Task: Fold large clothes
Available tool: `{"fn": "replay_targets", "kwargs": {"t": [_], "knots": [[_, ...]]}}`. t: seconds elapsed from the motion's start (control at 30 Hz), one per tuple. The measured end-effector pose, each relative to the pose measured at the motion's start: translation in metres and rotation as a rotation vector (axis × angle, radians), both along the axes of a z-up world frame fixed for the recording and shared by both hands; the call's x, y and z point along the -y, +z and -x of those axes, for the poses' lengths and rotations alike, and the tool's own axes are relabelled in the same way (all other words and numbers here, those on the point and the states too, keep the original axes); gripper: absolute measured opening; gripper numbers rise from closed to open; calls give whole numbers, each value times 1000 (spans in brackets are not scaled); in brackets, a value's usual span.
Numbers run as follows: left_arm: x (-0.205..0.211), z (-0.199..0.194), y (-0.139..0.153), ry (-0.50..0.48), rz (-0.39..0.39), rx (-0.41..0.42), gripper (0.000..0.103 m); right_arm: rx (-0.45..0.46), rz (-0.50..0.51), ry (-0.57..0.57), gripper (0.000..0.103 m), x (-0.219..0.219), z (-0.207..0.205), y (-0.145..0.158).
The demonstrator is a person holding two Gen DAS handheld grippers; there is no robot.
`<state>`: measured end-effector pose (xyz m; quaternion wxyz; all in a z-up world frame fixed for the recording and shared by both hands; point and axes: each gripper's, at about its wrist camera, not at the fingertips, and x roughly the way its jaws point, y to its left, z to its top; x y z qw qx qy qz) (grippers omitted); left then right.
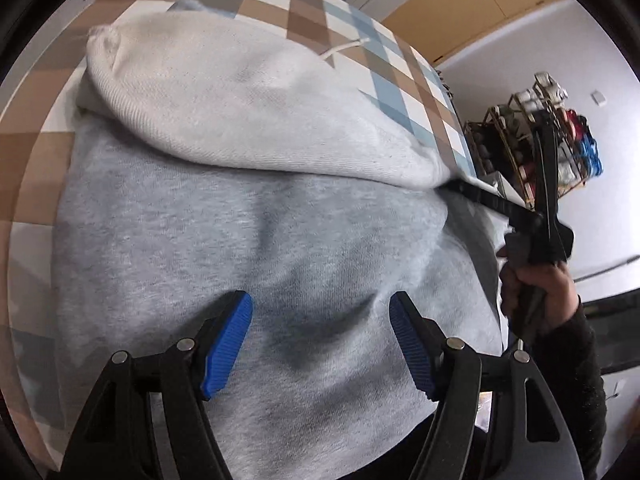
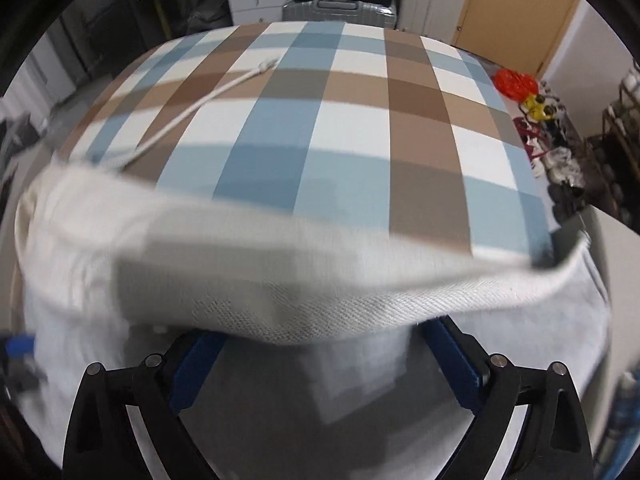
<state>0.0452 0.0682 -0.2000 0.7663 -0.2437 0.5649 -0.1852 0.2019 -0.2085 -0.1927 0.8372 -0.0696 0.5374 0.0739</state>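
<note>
Bed: a mattress under a blue, brown and white checked cover [image 1: 352,28] carries the work
Garment: a large light-grey fleece hooded sweatshirt [image 1: 240,248] lies flat on that cover, its cream ribbed-knit hood [image 1: 224,112] turned back over the body and a white drawcord [image 2: 188,114] trailing onto the checks
Left gripper [image 1: 320,344]: blue ribbed pads held apart above the grey body, nothing between them
Right gripper [image 2: 316,364]: at the hood's right end, jaws spread wide, the cream hood edge draped across the gap but not pinched; this view is motion-blurred
Handling: judged soft, limp and fairly thick, light for its size, likely to sag and drag when lifted at one point
Where to grip: best taken at a doubled edge, both claws well apart, pinching all layers so none slips out
</note>
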Motion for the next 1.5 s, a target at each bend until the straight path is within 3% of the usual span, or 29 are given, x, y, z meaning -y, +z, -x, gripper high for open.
{"fn": "replay_targets", "kwargs": {"t": [0.13, 0.2, 0.23, 0.33, 0.4, 0.6, 0.77, 0.9, 1.0, 1.2, 1.3, 1.4, 1.5], "knots": [[9, 8, 3, -19, -38, 4, 67, 56, -57, -133, 94, 13, -29, 8], [5, 12, 4, -16, -33, 0, 67, 90, -71, -211, 84, 26, -42, 13], [4, 12, 4, -12, -23, -3, 67, 114, -82, -241, 84, 32, -46, 18], [1, 7, 1, -5, 2, -12, 67, 235, -137, -274, 84, 47, -38, 47], [-1, 3, 0, 2, 16, -20, 67, 273, -189, -235, 86, 49, -26, 65], [-11, 6, 2, 45, 33, -31, 67, 176, -140, 8, 97, 4, 18, 82], [-13, 3, -2, 71, 51, -42, 67, -18, -37, 146, 97, -56, 35, 43], [-16, 2, -3, 75, 57, -47, 67, -136, -74, 168, 99, -95, 19, 8], [-17, 1, -3, 79, 57, -52, 67, -103, 2, 165, 103, -120, 3, -5], [-13, -2, -3, 73, 53, -58, 67, -51, -50, 46, 101, -128, -39, -9], [-13, -3, -5, 71, 65, -63, 67, 39, 8, -23, 82, -121, -51, 3], [-16, -7, -7, 79, 89, -73, 67, 113, -22, -96, 81, -102, -56, 24], [-19, -8, -9, 94, 109, -83, 67, 173, -85, -73, 83, -92, -47, 52]]}}
